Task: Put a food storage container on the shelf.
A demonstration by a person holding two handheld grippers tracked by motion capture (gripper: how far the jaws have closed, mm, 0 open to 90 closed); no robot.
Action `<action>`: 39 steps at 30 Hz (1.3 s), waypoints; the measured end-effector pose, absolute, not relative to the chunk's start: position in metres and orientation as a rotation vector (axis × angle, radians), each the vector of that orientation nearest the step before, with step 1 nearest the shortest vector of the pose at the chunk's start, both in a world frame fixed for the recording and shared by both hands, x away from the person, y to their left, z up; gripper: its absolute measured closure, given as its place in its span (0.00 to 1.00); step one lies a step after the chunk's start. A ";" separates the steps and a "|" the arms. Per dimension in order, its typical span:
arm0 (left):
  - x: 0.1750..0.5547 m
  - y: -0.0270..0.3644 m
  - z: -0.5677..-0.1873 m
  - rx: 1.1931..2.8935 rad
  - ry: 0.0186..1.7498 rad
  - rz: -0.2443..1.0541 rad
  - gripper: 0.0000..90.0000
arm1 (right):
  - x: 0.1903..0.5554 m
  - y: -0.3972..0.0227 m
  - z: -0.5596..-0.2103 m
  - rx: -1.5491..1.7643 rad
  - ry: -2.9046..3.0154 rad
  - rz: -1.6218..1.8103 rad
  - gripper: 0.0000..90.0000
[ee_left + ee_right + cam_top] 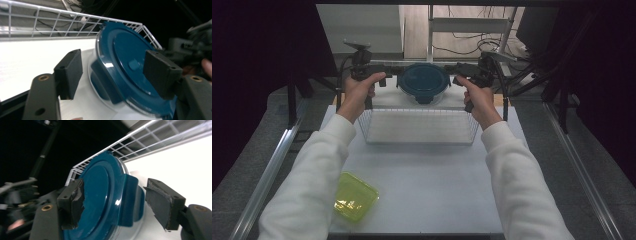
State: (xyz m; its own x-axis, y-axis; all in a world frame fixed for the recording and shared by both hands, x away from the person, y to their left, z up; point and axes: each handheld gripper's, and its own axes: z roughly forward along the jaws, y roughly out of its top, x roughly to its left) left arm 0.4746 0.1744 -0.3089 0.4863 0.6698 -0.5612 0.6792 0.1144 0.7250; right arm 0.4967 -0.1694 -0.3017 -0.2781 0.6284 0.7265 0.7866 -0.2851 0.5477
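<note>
Resting in the far part of the white wire basket [372, 131], the round container with blue lid [424, 82] sits between both tools. Left gripper [113, 72] and right gripper [120, 203] stand with jaws spread, pads straddling its sides without pressing.

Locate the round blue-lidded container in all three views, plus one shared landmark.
High view: the container sits top centre, at the wire basket's far side, between the two grippers.
Left gripper view: right of centre, lid tilted toward the camera, seen between the open jaws.
Right gripper view: centre-left, lid edge-on, seen between the open jaws.
Shared landmark: the basket's white wire rim.
</note>
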 end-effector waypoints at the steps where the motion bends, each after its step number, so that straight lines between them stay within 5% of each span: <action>1: 0.469 0.174 -0.307 1.629 1.175 0.025 0.33 | 0.492 -0.168 -0.299 -1.788 -1.839 -1.643 0.31; 6: 0.441 0.172 -0.304 1.688 1.108 0.101 0.31 | 0.462 -0.175 -0.290 -1.672 -2.121 -1.746 0.29; 14: 0.390 0.173 -0.307 1.732 1.014 0.173 0.30 | 0.424 -0.192 -0.292 -1.469 -2.377 -1.745 0.38; 24: 0.340 0.175 -0.332 1.767 0.981 0.169 0.30 | 0.378 -0.186 -0.311 -1.292 -2.593 -1.696 0.39; 35: 0.304 0.171 -0.371 1.788 0.989 0.122 0.31 | 0.377 -0.150 -0.328 -1.149 -2.697 -1.656 0.92; 39: 0.294 0.169 -0.382 1.803 0.974 0.114 0.30 | 0.384 -0.129 -0.330 -1.120 -2.717 -1.656 0.98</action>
